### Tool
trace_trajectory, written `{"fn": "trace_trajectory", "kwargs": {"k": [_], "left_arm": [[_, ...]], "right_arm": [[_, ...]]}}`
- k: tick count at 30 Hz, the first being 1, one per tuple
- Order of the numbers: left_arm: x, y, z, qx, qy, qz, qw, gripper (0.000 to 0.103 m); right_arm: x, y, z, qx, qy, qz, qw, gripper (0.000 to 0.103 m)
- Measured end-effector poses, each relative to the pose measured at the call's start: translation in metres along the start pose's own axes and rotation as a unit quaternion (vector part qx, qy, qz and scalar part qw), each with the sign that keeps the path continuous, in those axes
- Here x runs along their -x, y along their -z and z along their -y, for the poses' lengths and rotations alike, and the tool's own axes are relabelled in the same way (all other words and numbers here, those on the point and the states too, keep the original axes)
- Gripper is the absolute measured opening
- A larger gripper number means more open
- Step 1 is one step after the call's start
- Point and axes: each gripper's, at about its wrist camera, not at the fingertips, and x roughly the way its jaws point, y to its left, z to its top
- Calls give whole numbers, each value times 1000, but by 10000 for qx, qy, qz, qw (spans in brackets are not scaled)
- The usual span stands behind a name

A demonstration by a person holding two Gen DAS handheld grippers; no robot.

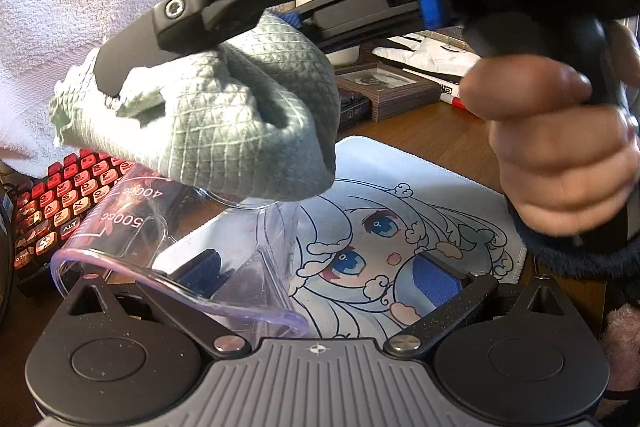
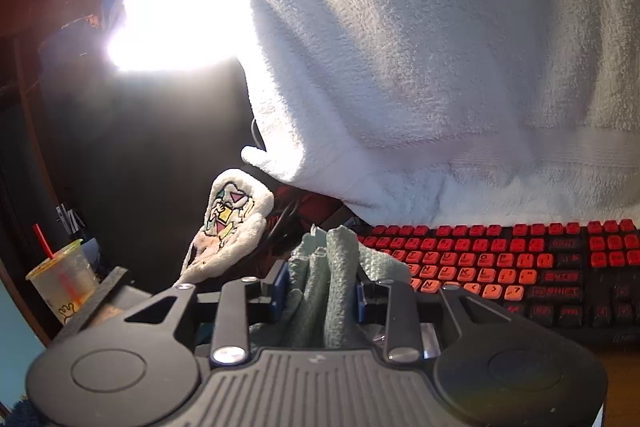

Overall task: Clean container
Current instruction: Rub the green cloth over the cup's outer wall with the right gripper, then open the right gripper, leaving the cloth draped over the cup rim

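Note:
A clear measuring cup (image 1: 132, 223) with printed volume marks lies tilted on its side, mouth toward the left wrist camera. My left gripper (image 1: 320, 271) stands wide open. Its left finger shows through the cup's wall, and neither pad presses on the cup. A grey-green waffle cloth (image 1: 240, 115) hangs bunched over the cup's far end. My right gripper (image 2: 320, 291) is shut on that cloth (image 2: 328, 279), which fills the gap between its blue pads. In the left wrist view one black finger (image 1: 132, 59) of it lies over the cloth, with a hand (image 1: 552, 147) on the handle.
A white mouse pad (image 1: 400, 179) with a cartoon print lies on the wooden desk under the cup. A red-keyed keyboard (image 2: 500, 267) sits to one side, with a white fleece fabric (image 2: 400, 47) draped behind it. Small boxes (image 1: 396, 87) stand farther back. A drink cup with a red straw (image 2: 64, 279) stands at far left.

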Motion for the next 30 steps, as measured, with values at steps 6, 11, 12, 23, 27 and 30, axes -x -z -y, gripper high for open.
{"fn": "trace_trajectory", "kwargs": {"k": [6, 11, 12, 23, 27, 30], "left_arm": [[25, 31, -45, -1, -1, 0, 10000, 103], [44, 5, -62, 0, -1, 1, 10000, 103], [39, 5, -69, 0, -1, 1, 10000, 103], [11, 23, -111, -1, -1, 3, 10000, 103], [31, 25, -123, 0, -1, 2, 10000, 103], [15, 18, -152, -1, -1, 3, 10000, 103]], "right_arm": [[-10, -7, 16, -247, -332, -414, 9983, 31], [-9, -14, 1, 364, -211, -574, 9975, 40], [-9, -15, -2, 509, -174, -573, 9969, 41], [-17, -43, -1, 832, -146, -986, 9915, 62], [-18, -51, 7, 662, -351, -1306, 9886, 72], [-12, -57, 6, 765, -123, -1308, 9884, 81]]}}
